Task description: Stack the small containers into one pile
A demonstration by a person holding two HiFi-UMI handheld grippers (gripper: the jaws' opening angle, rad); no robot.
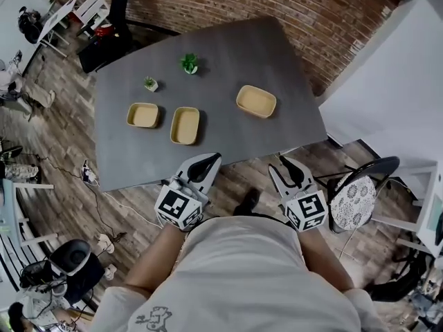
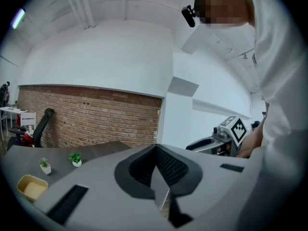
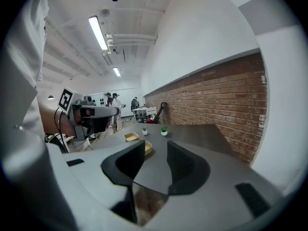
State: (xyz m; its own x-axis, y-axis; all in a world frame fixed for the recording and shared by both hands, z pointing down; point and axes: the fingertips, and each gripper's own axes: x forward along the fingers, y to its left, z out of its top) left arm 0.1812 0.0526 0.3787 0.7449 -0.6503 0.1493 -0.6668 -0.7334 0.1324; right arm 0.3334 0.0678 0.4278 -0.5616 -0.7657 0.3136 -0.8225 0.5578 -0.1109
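On the grey bench [image 1: 277, 54] three small tan containers sit apart, none stacked. The left container [image 1: 143, 115] has the middle container [image 1: 185, 125] just beside it, and the right container [image 1: 256, 101] lies well apart toward the other side. Potted plants [image 1: 189, 63] stand behind them, not part of the job. Both tongs hang off the near edge of the bench, close to the person's body, touching nothing. The left tongs [image 1: 212, 159] have their tips together with nothing between them, clear in the left gripper view [image 2: 155, 147]. The right tongs [image 1: 285, 166] are spread and empty, and the right gripper view [image 3: 155, 146] shows only distant bench through the gap. The step in hand looks like the very start, before the first pick, with no pile begun. The next move likely calls for the left tongs to spread first, then for one pair to reach forward and down over a container rim. The middle container looks nearest. It probably needs a pinch on one wall, lifting level so it nests squarely into a neighbour.
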